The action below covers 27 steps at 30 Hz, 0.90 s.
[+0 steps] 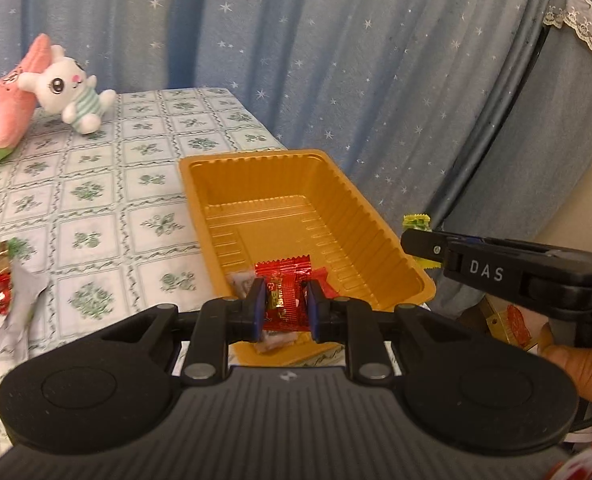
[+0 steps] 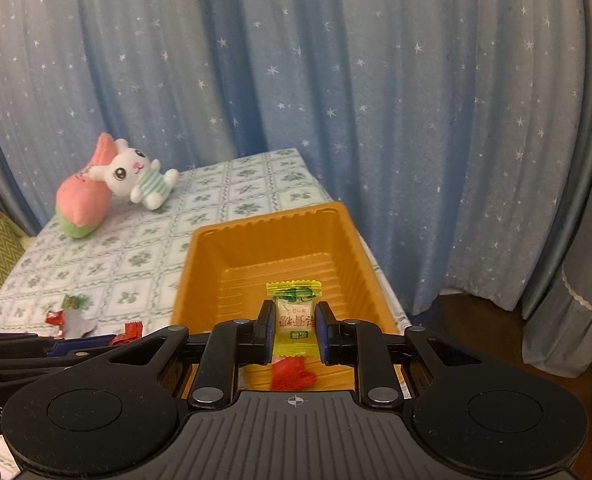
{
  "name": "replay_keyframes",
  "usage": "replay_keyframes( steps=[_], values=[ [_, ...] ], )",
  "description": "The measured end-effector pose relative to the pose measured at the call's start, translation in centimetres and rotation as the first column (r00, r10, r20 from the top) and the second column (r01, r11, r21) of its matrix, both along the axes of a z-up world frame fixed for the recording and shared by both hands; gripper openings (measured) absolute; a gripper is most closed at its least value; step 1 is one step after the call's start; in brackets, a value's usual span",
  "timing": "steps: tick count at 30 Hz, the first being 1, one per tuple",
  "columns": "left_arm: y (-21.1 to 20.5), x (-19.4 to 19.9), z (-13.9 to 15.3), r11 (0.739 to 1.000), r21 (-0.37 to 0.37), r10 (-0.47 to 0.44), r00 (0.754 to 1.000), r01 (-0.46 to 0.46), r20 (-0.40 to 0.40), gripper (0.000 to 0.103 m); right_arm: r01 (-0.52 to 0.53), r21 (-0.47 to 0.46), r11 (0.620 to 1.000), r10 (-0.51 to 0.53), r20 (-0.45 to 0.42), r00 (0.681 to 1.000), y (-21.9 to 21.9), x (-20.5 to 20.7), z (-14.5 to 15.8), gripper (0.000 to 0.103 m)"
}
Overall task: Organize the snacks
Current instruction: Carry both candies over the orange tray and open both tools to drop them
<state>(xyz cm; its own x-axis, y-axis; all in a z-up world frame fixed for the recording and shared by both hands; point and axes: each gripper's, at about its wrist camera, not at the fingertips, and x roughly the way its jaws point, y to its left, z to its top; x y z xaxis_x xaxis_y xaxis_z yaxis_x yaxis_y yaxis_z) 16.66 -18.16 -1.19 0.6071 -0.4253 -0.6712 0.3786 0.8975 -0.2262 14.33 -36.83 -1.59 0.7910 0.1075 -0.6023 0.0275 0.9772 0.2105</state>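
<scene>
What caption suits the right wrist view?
Right hand-held gripper shut on a yellow-green wrapped candy over the orange ribbed plastic tray.

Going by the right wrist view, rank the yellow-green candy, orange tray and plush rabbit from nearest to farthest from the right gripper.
1. Yellow-green candy: clamped in the right gripper.
2. Orange tray: just beyond, below.
3. Plush rabbit: far left, by the curtain.

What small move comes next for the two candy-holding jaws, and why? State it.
Probably open both and drop the candies. The left gripper is shut on a red foil-wrapped candy, and the right gripper on a yellow-green wrapped candy, both over the near end of the orange ribbed plastic tray.
</scene>
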Motion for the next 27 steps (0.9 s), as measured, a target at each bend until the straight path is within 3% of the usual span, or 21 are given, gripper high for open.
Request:
replay_keyframes(
  steps=[14, 16, 27],
  values=[
    [-2.3, 3.7, -1.6, 1.0, -0.017, -0.026, 0.999, 0.025, -0.039, 0.019, 0.001, 0.002, 1.0, -0.001, -0.043, 0.999, -1.5, 2.8, -1.6, 0.021],
    [-2.5, 4.1, -1.7, 0.999, -0.02, -0.026, 0.998, 0.025, -0.051, 0.025, 0.004, 0.006, 1.0, -0.003, -0.044, 0.999, -1.6, 3.0, -1.6, 0.021],
    [-0.4, 3.2, -1.4, 1.0, 0.009, 0.016, 0.999, -0.016, -0.039, 0.029, -0.001, 0.032, 0.999, 0.003, -0.057, 0.998, -1.8, 3.2, -1.8, 0.021]
  ],
)
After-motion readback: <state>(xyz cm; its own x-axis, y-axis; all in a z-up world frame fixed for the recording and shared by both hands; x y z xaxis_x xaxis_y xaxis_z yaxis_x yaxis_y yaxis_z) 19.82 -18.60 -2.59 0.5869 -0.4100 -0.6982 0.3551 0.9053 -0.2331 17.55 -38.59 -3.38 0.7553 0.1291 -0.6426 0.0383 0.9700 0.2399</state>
